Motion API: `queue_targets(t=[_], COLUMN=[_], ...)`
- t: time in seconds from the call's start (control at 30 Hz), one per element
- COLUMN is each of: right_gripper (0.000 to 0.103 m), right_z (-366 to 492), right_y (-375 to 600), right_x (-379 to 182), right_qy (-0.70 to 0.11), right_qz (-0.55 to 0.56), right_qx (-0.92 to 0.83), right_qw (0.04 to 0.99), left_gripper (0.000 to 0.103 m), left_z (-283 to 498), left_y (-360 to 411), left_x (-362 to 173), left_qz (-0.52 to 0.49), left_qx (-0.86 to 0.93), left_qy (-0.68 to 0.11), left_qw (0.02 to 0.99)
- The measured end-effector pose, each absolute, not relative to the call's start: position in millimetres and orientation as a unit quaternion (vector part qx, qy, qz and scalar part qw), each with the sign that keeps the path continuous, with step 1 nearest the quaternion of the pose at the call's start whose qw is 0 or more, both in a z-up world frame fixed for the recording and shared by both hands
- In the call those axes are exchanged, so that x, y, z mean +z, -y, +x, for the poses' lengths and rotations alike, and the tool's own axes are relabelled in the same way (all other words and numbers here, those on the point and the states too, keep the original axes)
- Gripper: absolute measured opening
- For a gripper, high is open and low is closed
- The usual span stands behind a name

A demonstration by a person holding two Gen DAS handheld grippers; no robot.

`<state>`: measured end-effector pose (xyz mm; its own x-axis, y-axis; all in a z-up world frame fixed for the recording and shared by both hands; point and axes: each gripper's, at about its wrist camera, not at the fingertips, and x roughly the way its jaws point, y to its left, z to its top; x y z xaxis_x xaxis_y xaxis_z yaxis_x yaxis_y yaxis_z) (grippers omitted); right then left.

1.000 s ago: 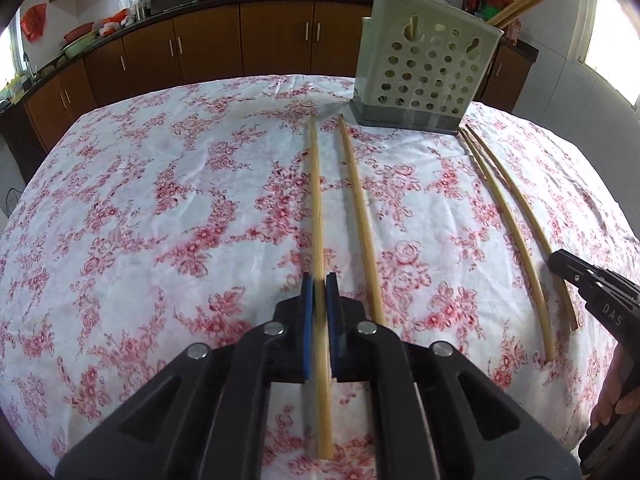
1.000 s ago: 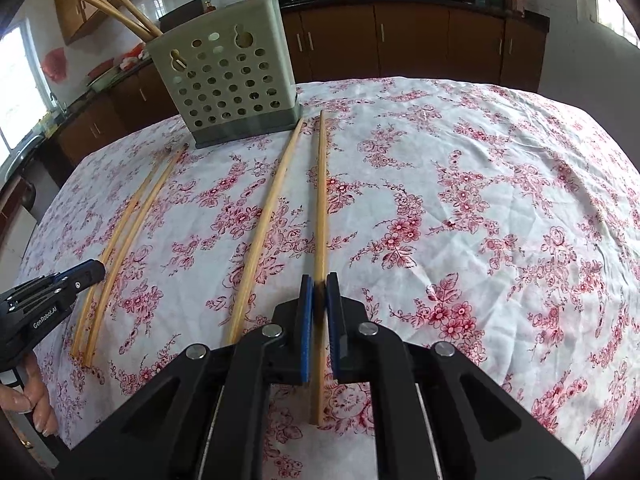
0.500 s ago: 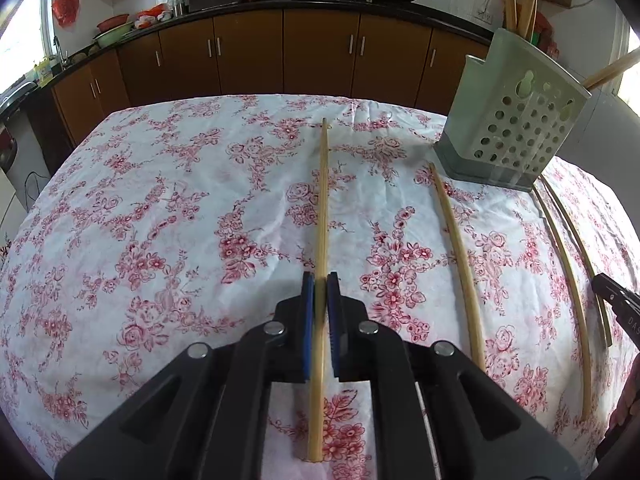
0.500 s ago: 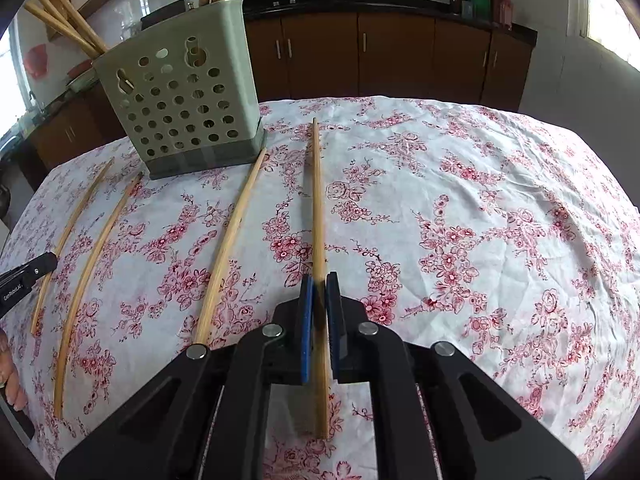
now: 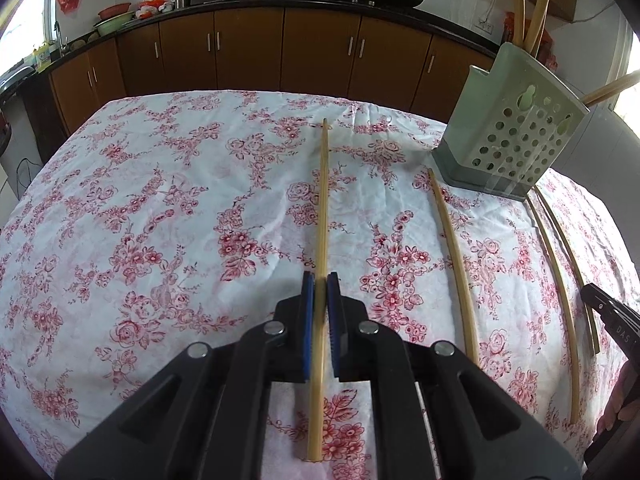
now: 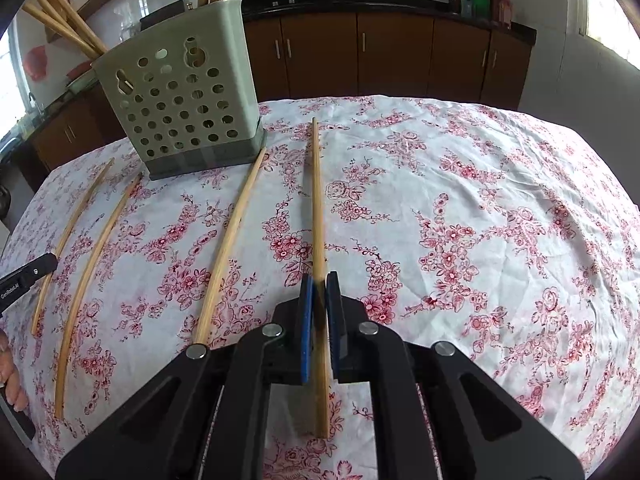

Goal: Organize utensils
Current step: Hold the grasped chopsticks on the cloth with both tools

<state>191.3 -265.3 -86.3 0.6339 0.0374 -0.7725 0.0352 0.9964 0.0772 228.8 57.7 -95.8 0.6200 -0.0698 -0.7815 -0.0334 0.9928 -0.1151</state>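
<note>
My left gripper is shut on a long bamboo chopstick that points forward just above the floral tablecloth. My right gripper is shut on another bamboo chopstick, also pointing forward above the cloth. A pale green perforated utensil holder stands at the right in the left wrist view and at the left in the right wrist view, with several chopsticks standing in it. Three loose chopsticks lie on the cloth, one nearest my right gripper.
Brown kitchen cabinets and a dark counter with woks run behind the table. The other gripper's black tip shows at the right edge in the left wrist view and at the left edge in the right wrist view.
Both grippers have lifted and swung with their chopsticks. The holder has shifted right in the left wrist view and grown larger in the right wrist view.
</note>
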Motion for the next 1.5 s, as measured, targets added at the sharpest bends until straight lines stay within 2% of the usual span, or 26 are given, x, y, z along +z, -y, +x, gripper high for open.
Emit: queue_targets(t=[1.5], right_gripper=[0.008], right_z=[187.7], right_y=[262.9], right_x=[-86.7], right_qy=[-0.425], right_qz=[0.043], right_qx=[0.0], right_qw=[0.904], left_gripper=[0.01], left_z=[226.1], left_y=[-53.5], left_x=[-95.6], left_qz=[-0.041], left_qx=[-0.011], left_qy=[-0.439], left_qw=[0.897])
